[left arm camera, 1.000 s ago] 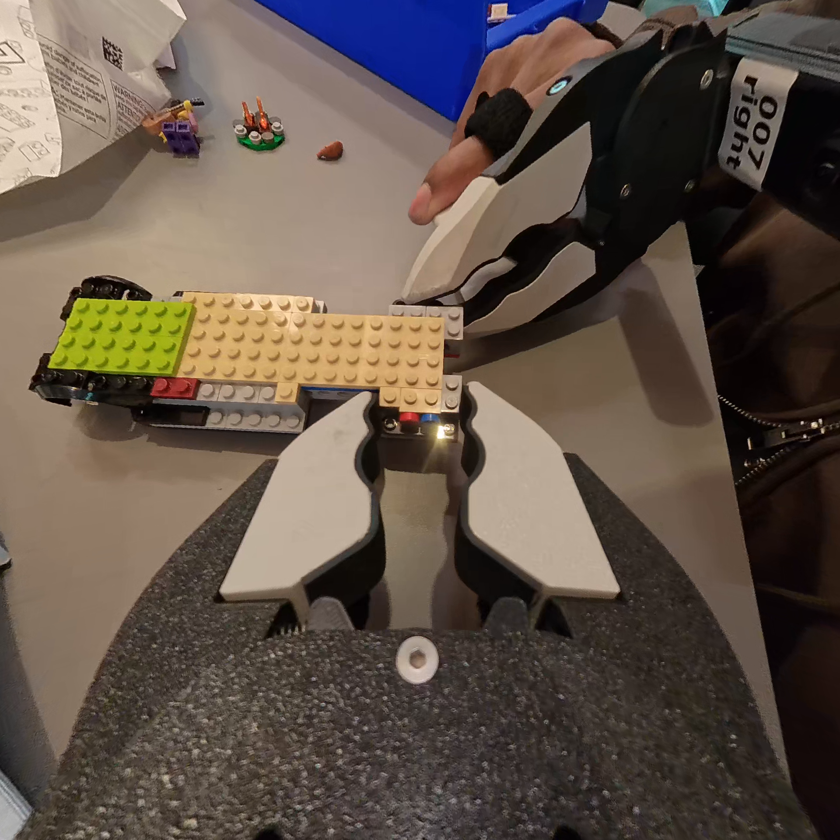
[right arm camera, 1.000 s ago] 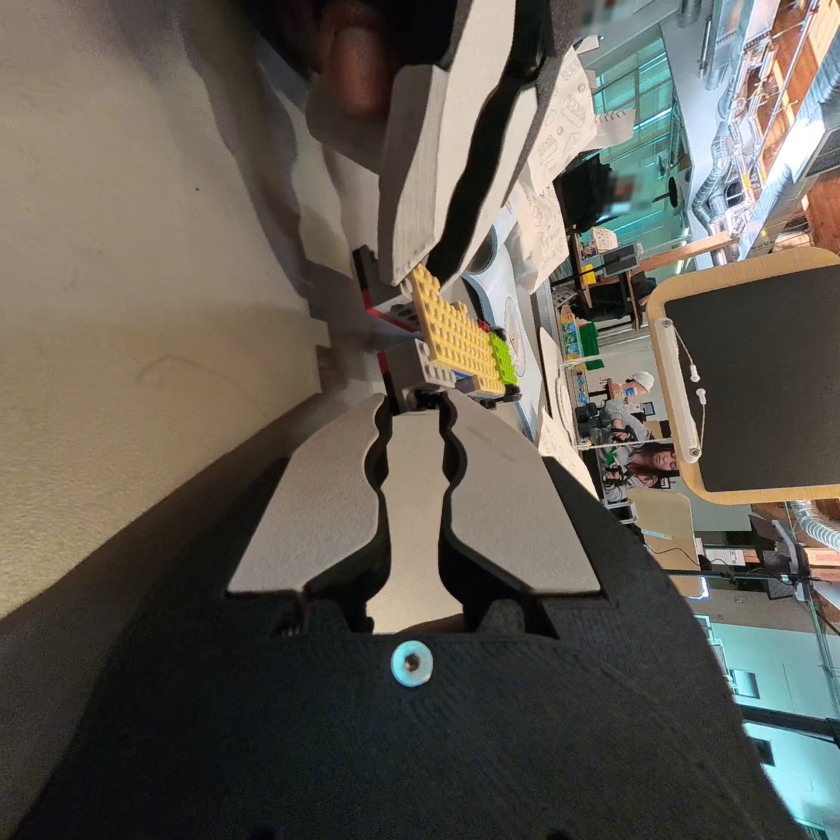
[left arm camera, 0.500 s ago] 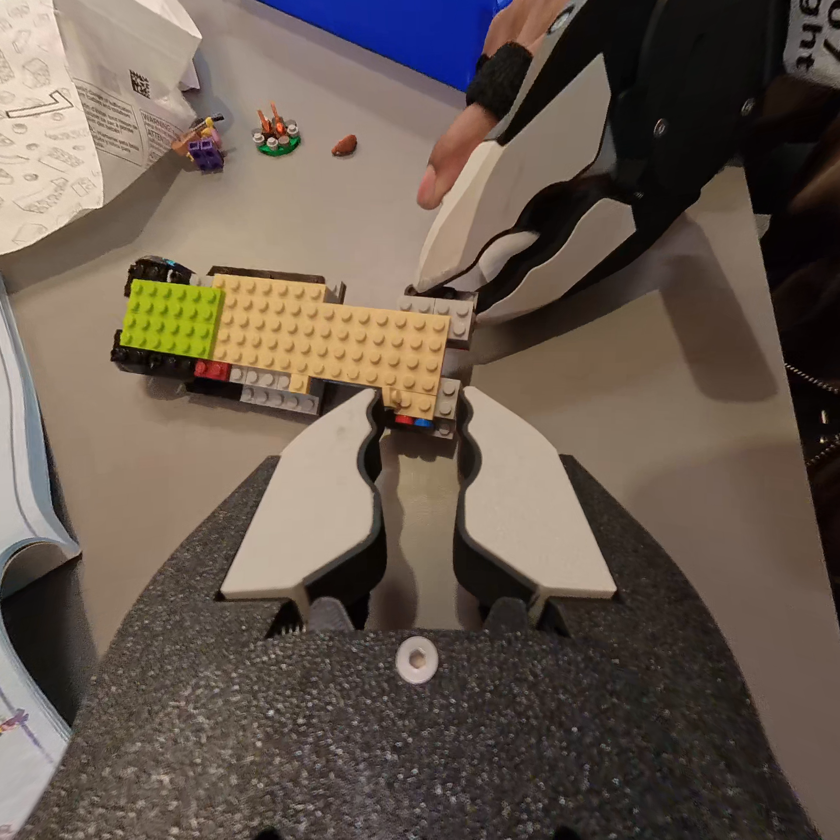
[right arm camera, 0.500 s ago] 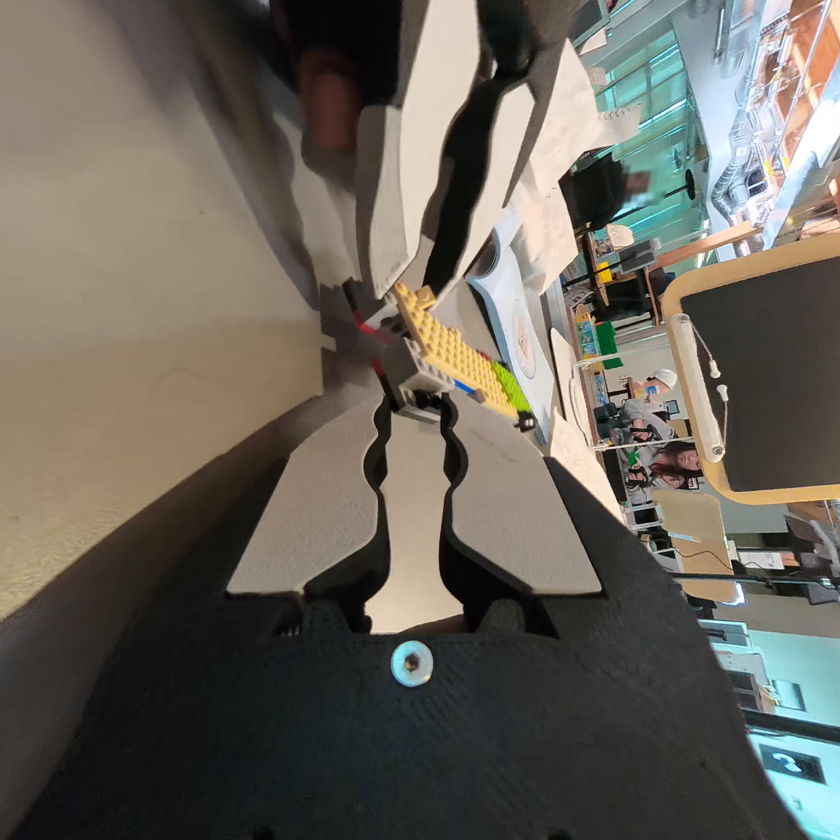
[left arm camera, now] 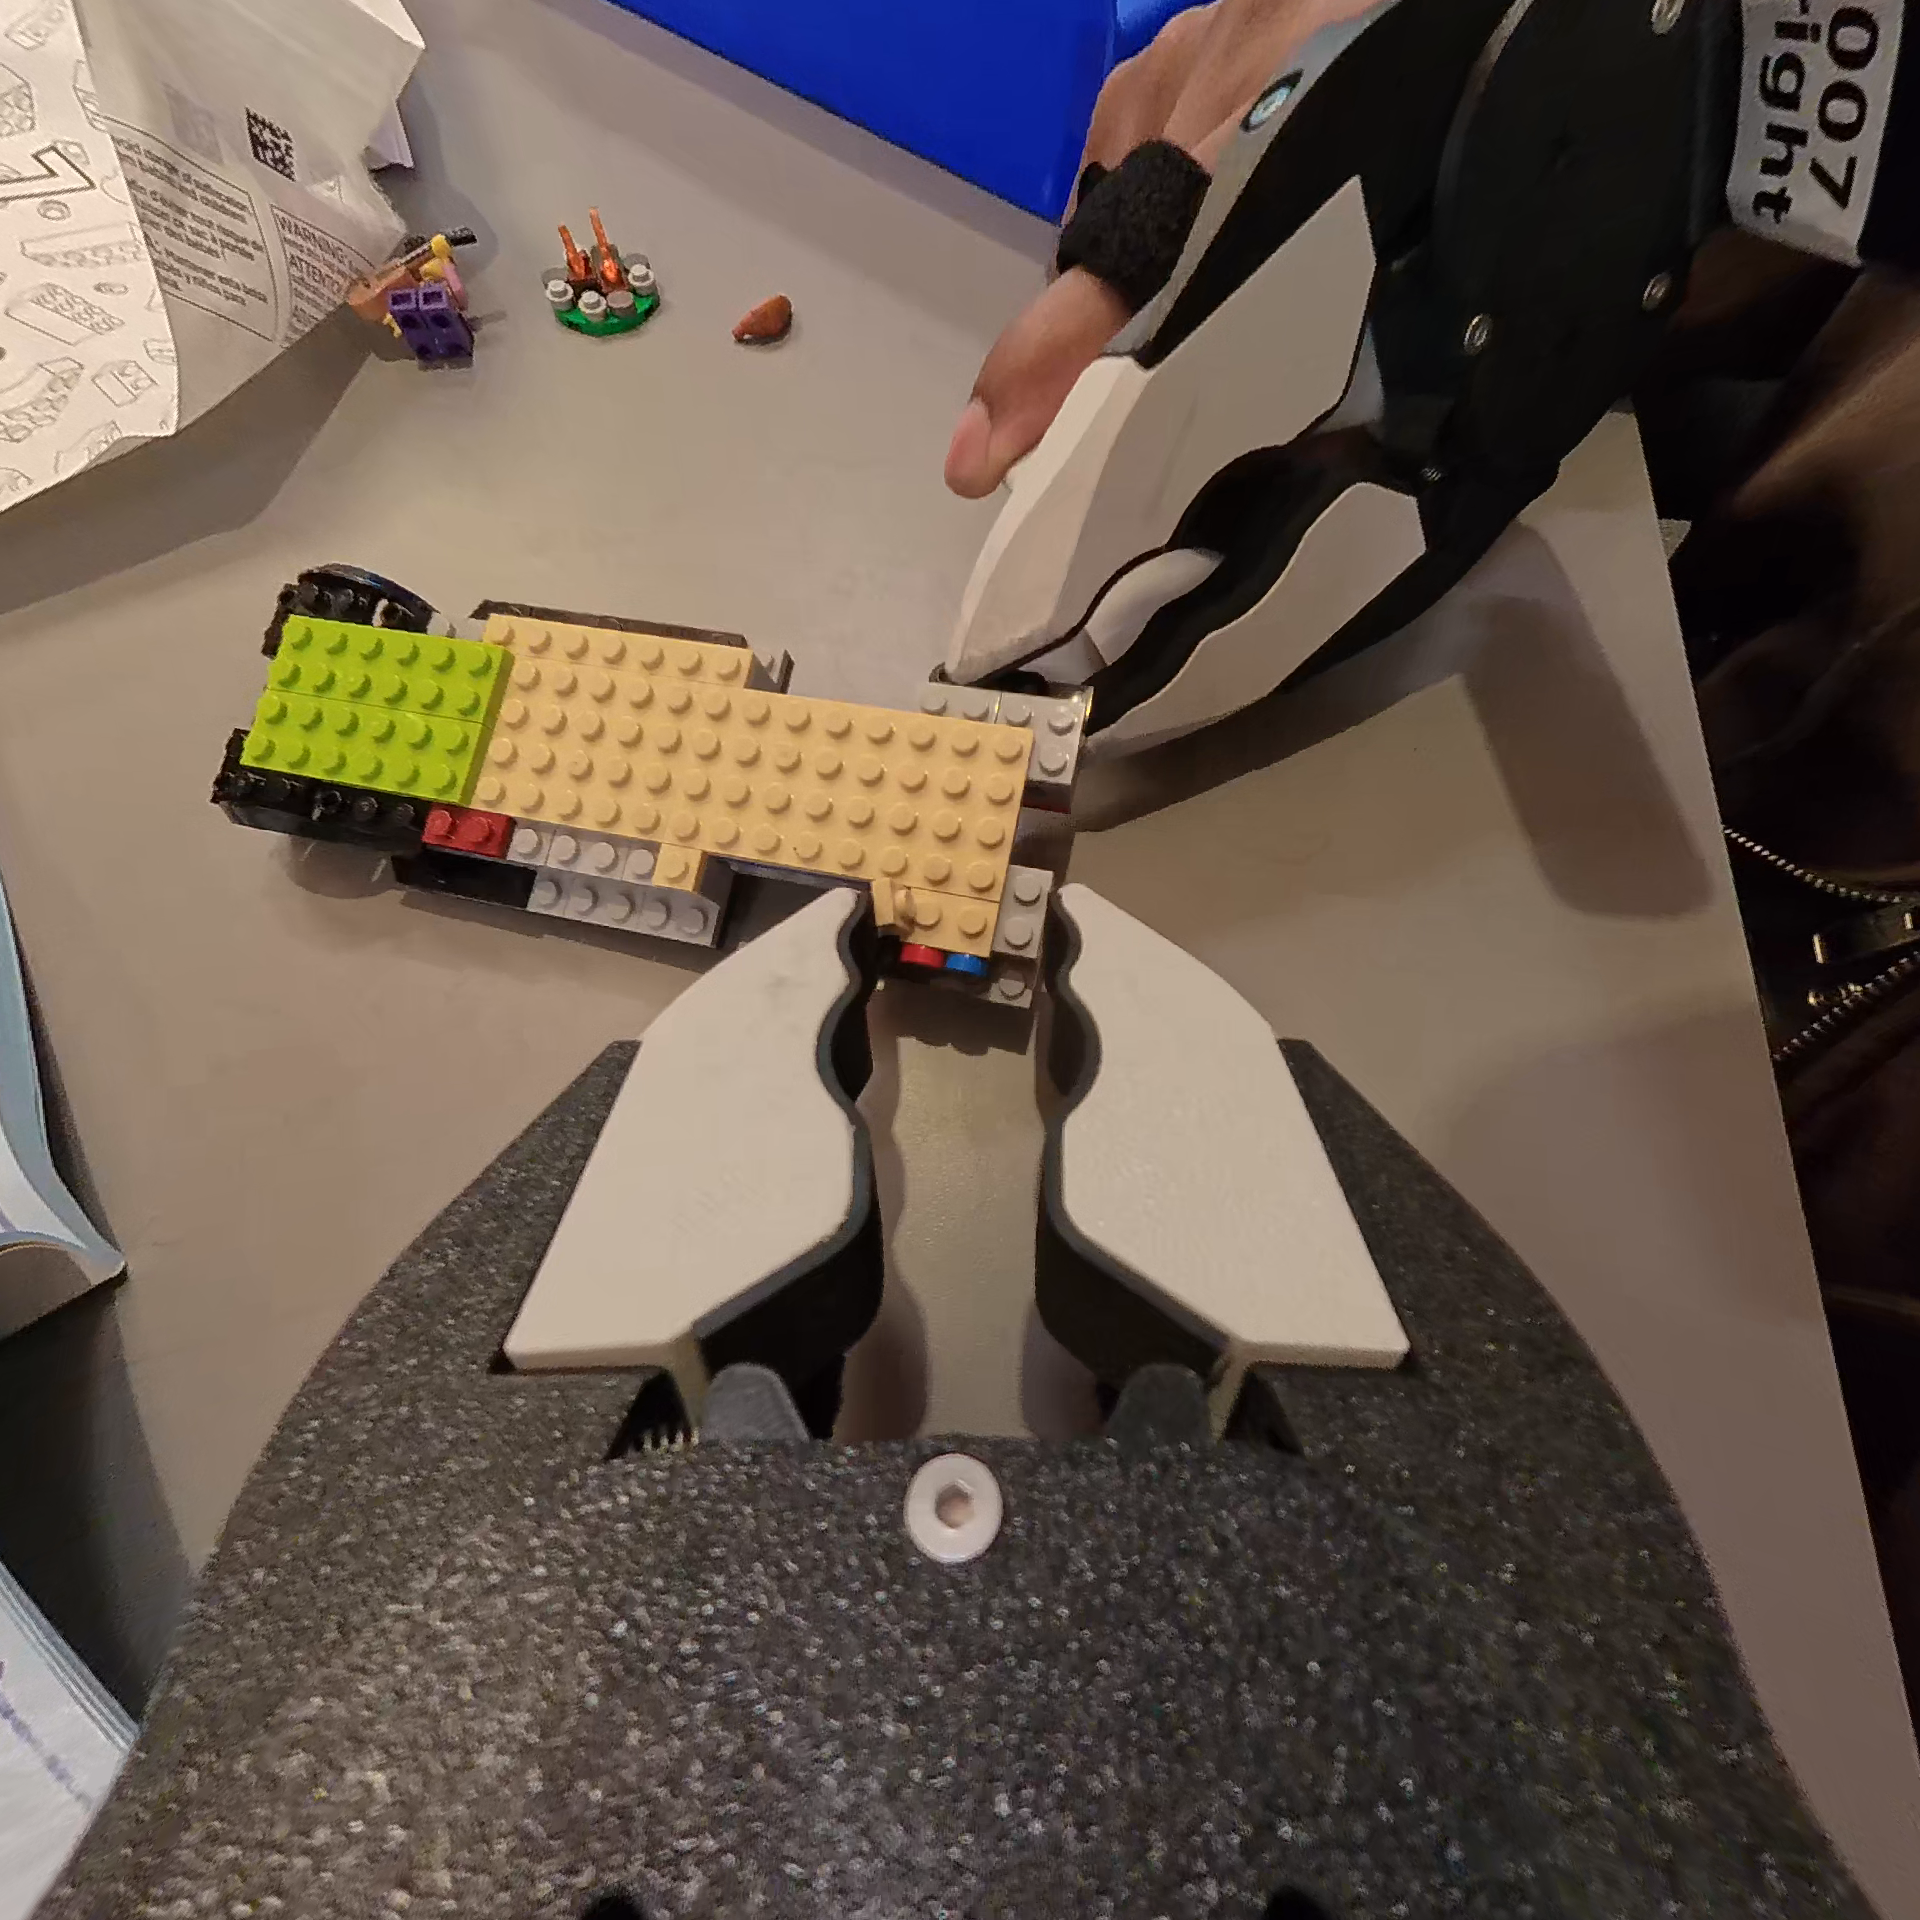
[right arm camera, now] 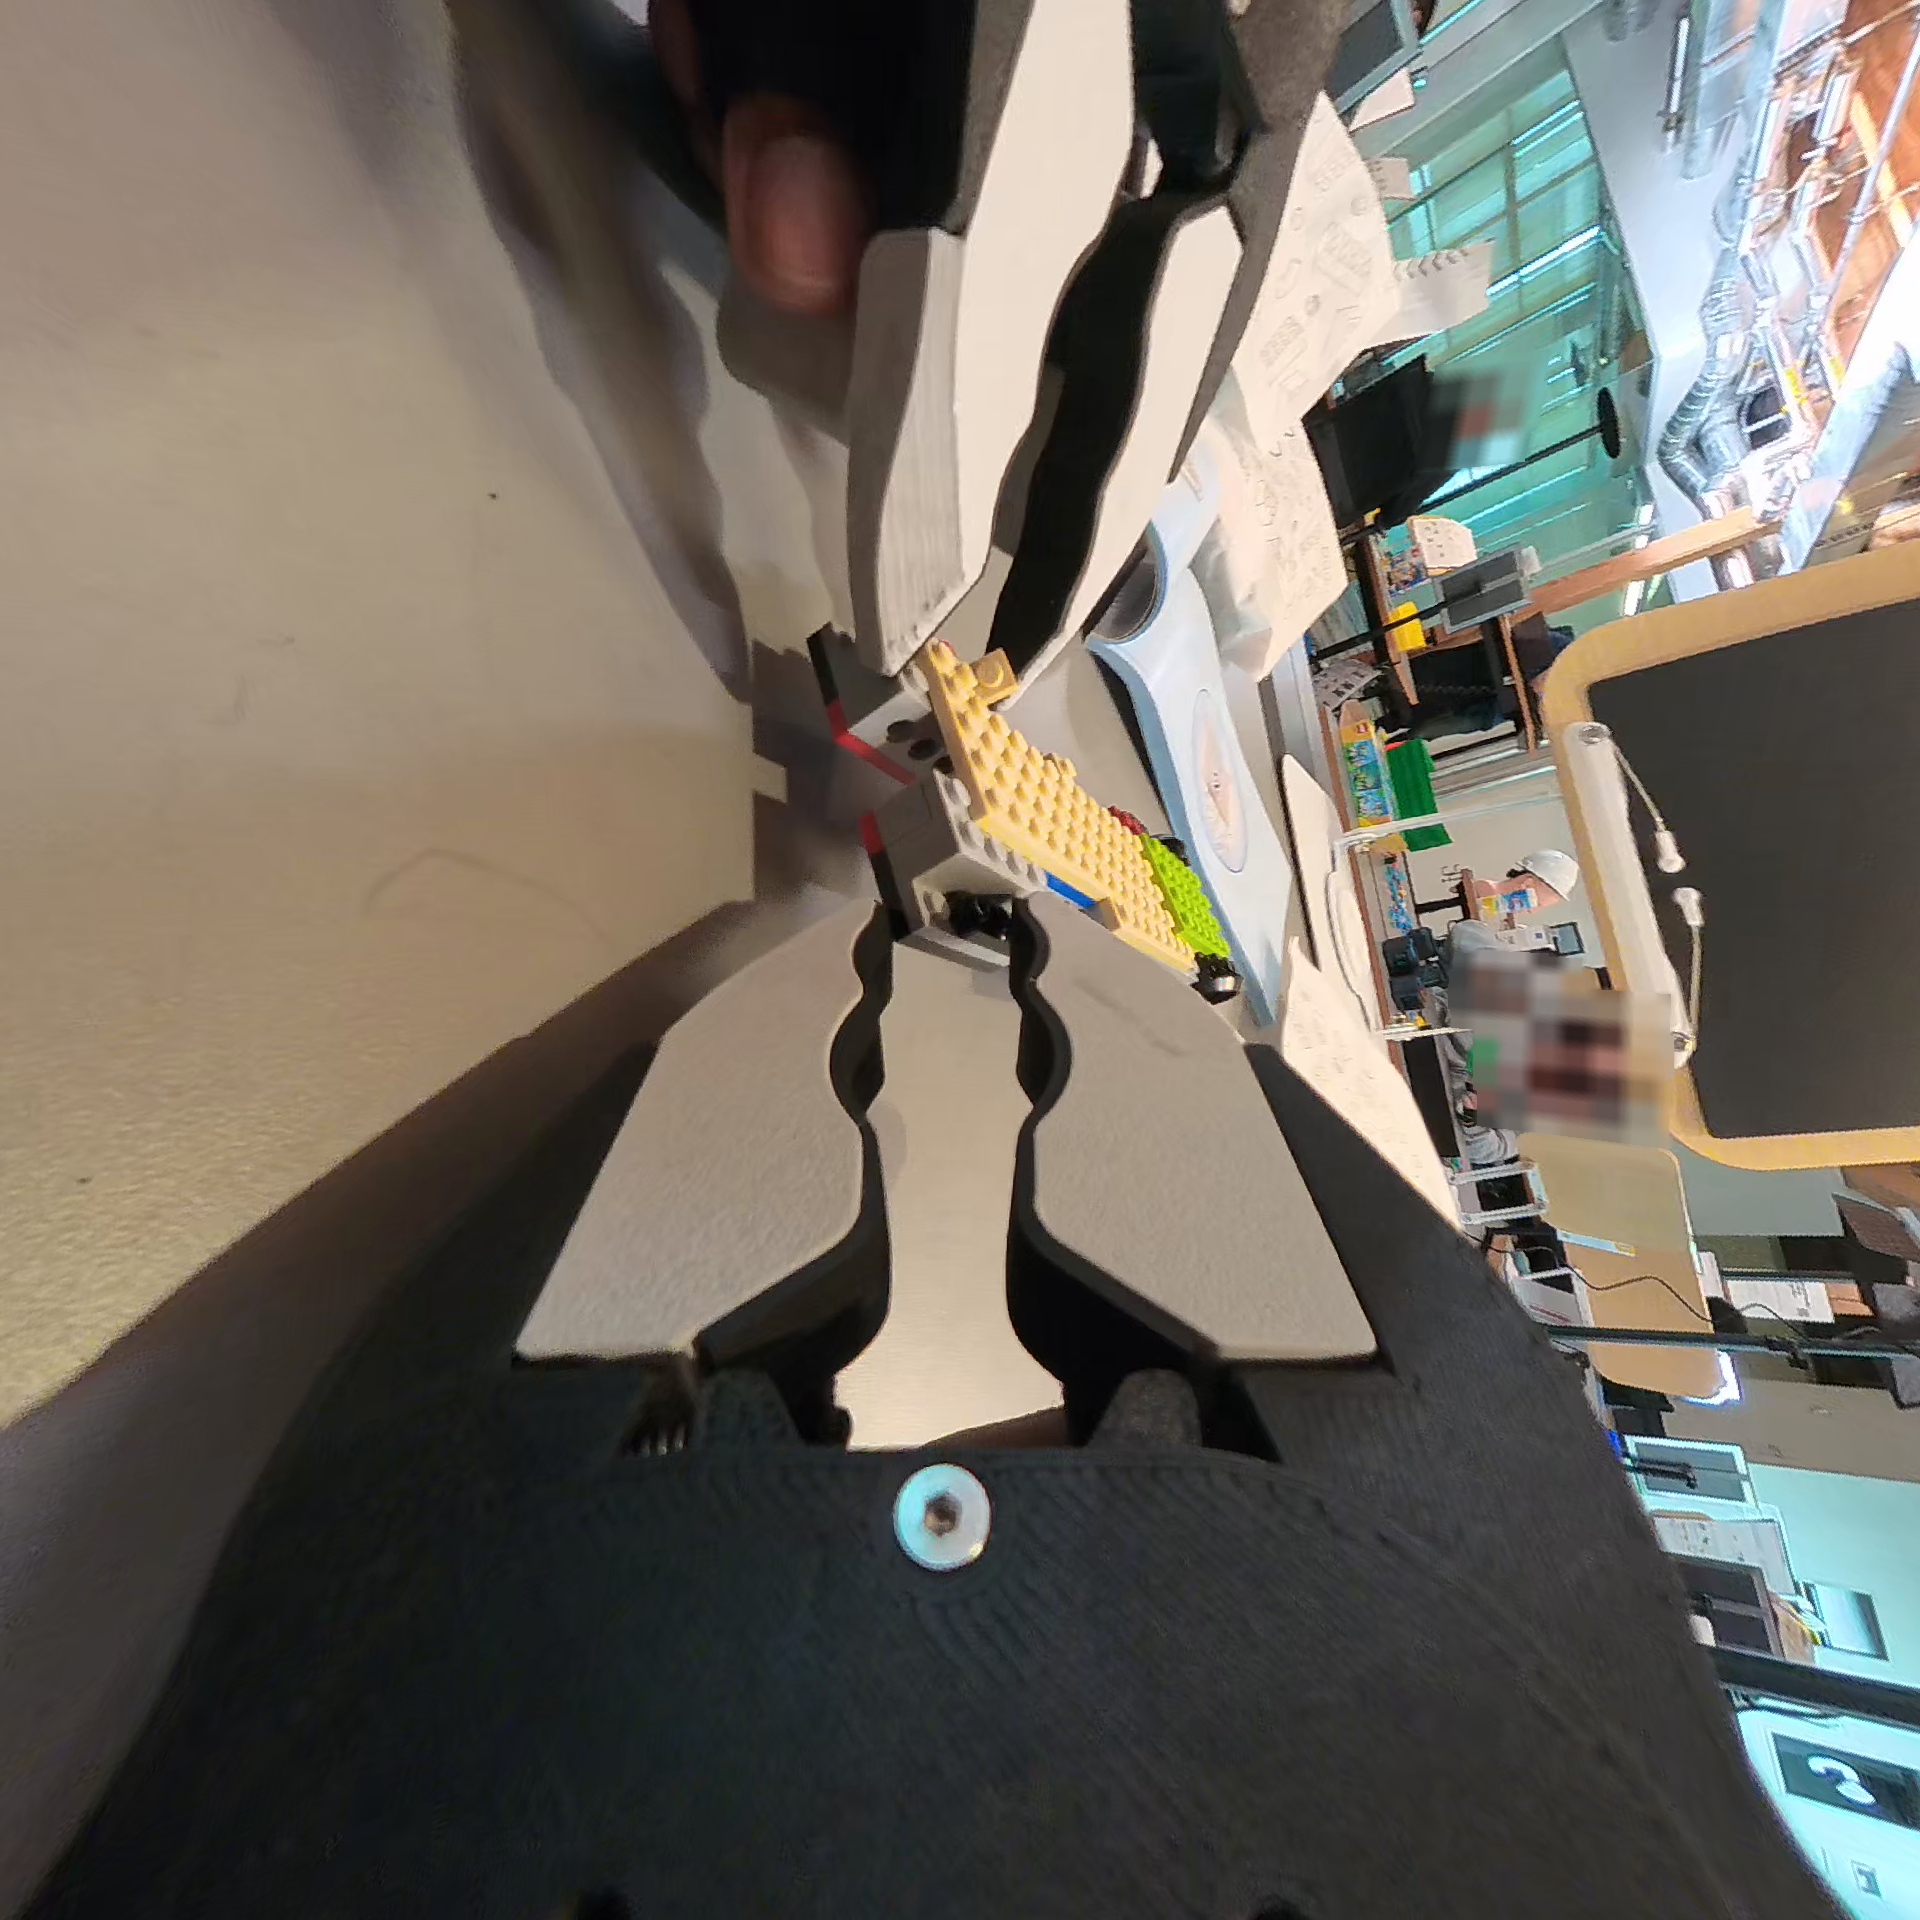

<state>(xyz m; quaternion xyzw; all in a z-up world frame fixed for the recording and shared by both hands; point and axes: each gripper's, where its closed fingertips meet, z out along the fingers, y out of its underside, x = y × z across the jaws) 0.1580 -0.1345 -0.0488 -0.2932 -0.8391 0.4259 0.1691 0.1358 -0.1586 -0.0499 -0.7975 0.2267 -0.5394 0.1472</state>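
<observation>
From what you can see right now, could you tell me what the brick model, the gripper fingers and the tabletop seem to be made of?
Brick model: hard moulded plastic, slightly glossy; rows of round studs catch light.
Left gripper fingers: probably matte pale grey printed plastic, with dark inner pads that may be rubber.
Tabletop: smooth grey, likely laminate; a soft sheen, no grain visible.

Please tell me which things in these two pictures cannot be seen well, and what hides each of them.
- Underside of the brick model: hidden in both views, by its own tan plates.
- Printed paper bag: cut off by the left wrist view's edge.
- Blue bin: only a corner shows, top edge.
- Open booklet: cut off at the left edge.
- Right tool: lower fingertip hidden behind the model's grey corner.
- Background room, right wrist view: small, partly mosaic-blurred.
</observation>
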